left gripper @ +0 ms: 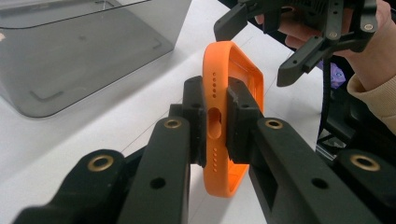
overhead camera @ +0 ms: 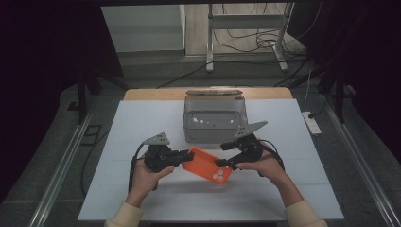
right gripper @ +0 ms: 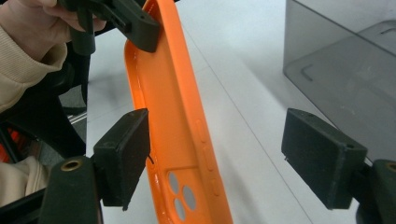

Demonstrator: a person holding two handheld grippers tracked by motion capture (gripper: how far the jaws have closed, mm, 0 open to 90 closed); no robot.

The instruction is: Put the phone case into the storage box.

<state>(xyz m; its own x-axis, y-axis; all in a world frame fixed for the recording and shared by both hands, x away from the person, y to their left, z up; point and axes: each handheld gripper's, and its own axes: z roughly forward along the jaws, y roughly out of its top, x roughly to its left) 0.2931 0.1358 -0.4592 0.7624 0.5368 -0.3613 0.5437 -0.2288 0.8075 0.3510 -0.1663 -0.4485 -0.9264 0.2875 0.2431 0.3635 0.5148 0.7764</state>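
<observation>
An orange phone case is held over the white table, and my left gripper is shut on its left end. In the left gripper view both jaws of my left gripper clamp the case at the edge with the port slot. My right gripper is open at the camera-hole end. In the right gripper view the case runs between the spread jaws of that gripper, close to its left pad and well apart from the right one.
A grey translucent box stands just behind the case at the table's middle; it is also seen in the left gripper view and the right gripper view. The white table surface stretches out on both sides.
</observation>
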